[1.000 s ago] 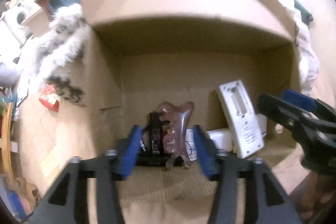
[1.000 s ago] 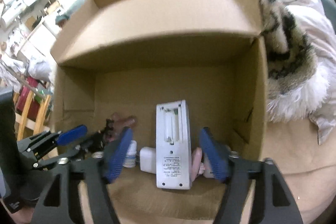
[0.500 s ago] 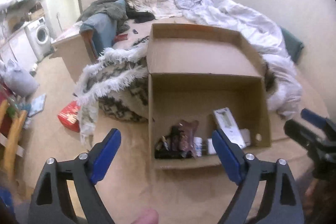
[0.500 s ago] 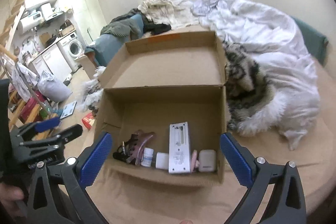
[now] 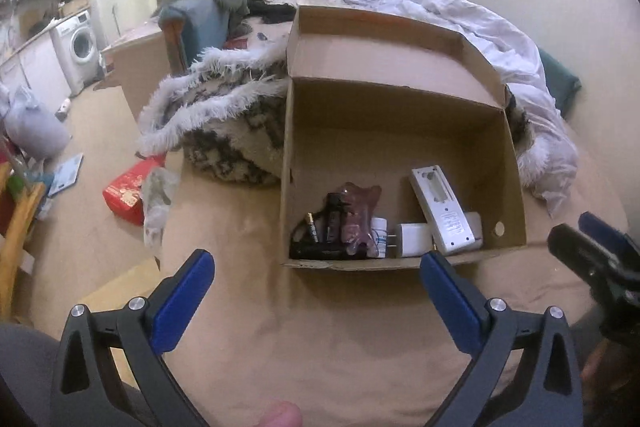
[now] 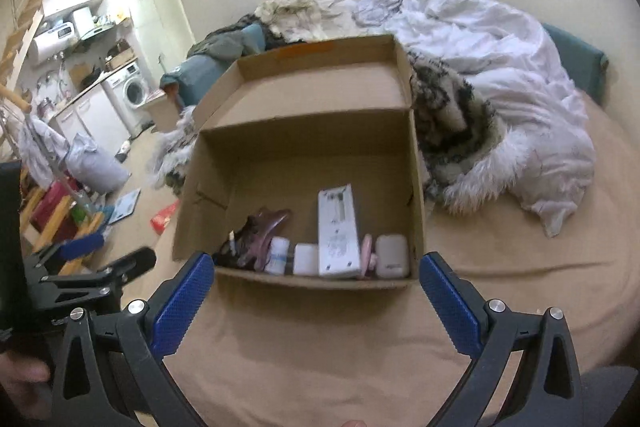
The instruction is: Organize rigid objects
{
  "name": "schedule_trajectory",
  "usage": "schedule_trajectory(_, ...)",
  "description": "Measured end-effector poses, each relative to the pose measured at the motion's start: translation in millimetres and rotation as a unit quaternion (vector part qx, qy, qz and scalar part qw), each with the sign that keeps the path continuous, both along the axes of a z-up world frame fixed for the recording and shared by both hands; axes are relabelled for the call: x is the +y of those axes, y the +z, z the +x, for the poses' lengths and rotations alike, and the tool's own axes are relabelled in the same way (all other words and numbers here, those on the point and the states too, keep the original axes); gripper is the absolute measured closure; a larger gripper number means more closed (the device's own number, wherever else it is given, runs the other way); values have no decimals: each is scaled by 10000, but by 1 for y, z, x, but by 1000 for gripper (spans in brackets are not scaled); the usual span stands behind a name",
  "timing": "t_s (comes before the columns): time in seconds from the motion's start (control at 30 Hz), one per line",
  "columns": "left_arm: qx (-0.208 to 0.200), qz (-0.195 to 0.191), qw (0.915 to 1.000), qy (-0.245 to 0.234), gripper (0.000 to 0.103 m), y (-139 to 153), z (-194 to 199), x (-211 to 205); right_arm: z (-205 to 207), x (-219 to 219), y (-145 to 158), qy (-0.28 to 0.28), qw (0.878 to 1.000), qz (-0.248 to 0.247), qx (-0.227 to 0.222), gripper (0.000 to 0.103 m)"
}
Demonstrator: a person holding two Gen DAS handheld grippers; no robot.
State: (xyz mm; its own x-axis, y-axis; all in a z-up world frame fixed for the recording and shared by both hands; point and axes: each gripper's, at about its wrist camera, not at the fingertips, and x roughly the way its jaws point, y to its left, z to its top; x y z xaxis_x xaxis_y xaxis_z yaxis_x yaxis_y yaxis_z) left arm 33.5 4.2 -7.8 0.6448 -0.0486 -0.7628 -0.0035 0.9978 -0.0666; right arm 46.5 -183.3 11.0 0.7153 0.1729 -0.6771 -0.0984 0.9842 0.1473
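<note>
You're in a lived-in studio flat: rumpled white duvet (image 6: 500, 67) and clothes pile (image 6: 288, 13) on the bed beyond your fingers, washing machine (image 6: 136, 91) under a kitchen counter (image 6: 86, 89) far left, clutter on the floor.

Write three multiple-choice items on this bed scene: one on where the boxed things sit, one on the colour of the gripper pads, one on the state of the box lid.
1. Where in the cardboard box do the objects lie?
A. Along the near wall
B. Against the far wall
C. Spread over the whole floor

2. What colour are the left gripper pads?
A. Red
B. Blue
C. Yellow

3. How is the box lid?
A. Shut
B. Folded open at the back
C. Torn off, lying on the floor

Answers:
1 A: the white remote, hair claw and charger line up in a row by the front wall.
2 B: both pads show blue.
3 B: the lid stands back from the open box.
</note>
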Motion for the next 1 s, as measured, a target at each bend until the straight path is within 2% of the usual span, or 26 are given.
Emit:
schedule_trajectory(0.07, 44, 106, 9999, -7, 1, -2, 0, -3, 4, 0, -2, 14, 10000, 66, 36, 0)
schedule_trajectory(0.4, 33, 87, 9999, -120, 1, 0, -3, -6, 9, -1, -12, -7, 9995, 121, 298, 0)
schedule_trajectory(1.0, 106, 16, 9999, -89, 1, -2, -1, -2, 8, -2, -12, -52, 9995, 78, 290, 0)
